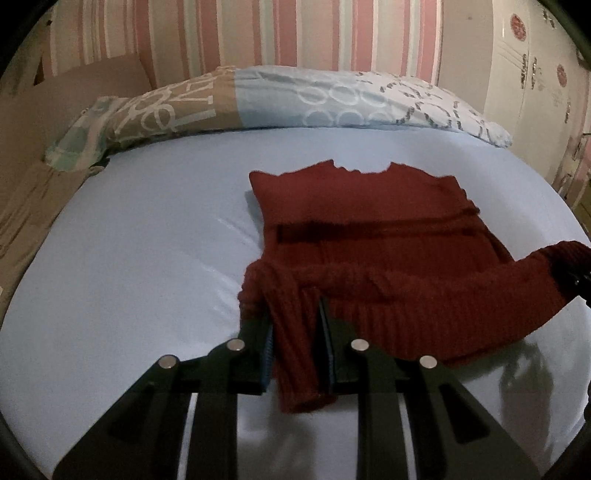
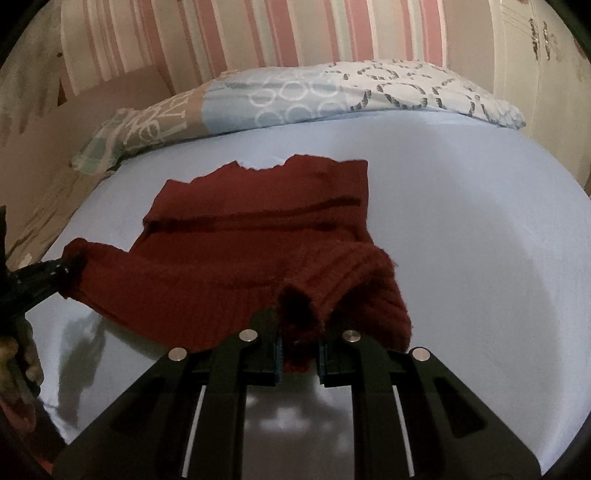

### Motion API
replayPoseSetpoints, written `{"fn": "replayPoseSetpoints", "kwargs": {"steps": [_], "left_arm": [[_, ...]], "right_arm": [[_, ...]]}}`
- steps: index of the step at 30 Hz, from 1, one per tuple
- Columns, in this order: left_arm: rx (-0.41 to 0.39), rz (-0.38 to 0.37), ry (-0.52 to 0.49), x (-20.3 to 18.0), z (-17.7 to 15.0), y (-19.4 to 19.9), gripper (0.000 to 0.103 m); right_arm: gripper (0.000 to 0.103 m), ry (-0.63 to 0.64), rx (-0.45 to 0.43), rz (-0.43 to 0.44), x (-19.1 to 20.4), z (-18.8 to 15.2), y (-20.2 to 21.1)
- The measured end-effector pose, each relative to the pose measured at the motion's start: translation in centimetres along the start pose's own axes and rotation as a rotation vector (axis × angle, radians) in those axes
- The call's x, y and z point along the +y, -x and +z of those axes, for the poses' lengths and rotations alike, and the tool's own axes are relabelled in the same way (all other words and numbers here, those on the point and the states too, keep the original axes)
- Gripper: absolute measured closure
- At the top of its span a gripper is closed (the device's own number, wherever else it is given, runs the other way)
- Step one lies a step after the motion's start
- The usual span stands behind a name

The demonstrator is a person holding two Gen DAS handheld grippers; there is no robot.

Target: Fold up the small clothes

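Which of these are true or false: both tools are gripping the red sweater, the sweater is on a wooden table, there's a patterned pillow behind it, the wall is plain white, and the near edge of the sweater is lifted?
1. Both tools grip the red sweater. True: the left tool and the right tool each pinch its near edge.
2. The sweater lies on a wooden table. False: it lies on a light blue bedsheet.
3. A patterned pillow sits behind the sweater. True.
4. The wall is plain white. False: the wall has pink and cream stripes.
5. The sweater's near edge is lifted. True: it rises off the sheet between the tools.
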State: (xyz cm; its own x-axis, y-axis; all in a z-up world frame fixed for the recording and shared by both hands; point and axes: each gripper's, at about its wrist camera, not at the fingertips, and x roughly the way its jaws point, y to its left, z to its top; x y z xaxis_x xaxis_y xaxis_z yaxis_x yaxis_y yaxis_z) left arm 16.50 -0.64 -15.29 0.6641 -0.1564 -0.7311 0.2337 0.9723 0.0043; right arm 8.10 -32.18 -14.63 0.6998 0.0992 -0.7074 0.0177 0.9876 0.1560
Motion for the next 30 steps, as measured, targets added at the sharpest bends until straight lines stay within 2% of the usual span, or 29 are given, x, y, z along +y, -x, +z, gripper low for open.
{"fn": "replayPoseSetpoints", "kwargs": {"steps": [10,17,22,25,30], "left_arm": [[0.033,0.037,-0.027,0.1,3.6,-4.4,0.081],[0.004,0.047,-0.052,0.1,8.5,-7.4,0.081],[-0.017,0.040,-0.075,-0.4,12.2,-9.6,0.081],[0.006,0.047,-0.102,-0.8,13.1,-12.4,0.081],[0.057,0.058,-0.116,-0.8,12.9,-17.0,0.081]], "right_arm": [[0.090,0.023,0.009,0.004,-0.6,5.3,-5.6],[0.090,0.031,-0.003,0.002,-1.5,9.7,-8.6],[0.090,-0.033,0.004,0.016,-3.0,12.6,-10.9],[0.090,-0.085,0.047,0.019,-4.3,13.5,-13.4],[0.090,-0.075,0.094,-0.023,-4.6,12.7,-17.0]]}}
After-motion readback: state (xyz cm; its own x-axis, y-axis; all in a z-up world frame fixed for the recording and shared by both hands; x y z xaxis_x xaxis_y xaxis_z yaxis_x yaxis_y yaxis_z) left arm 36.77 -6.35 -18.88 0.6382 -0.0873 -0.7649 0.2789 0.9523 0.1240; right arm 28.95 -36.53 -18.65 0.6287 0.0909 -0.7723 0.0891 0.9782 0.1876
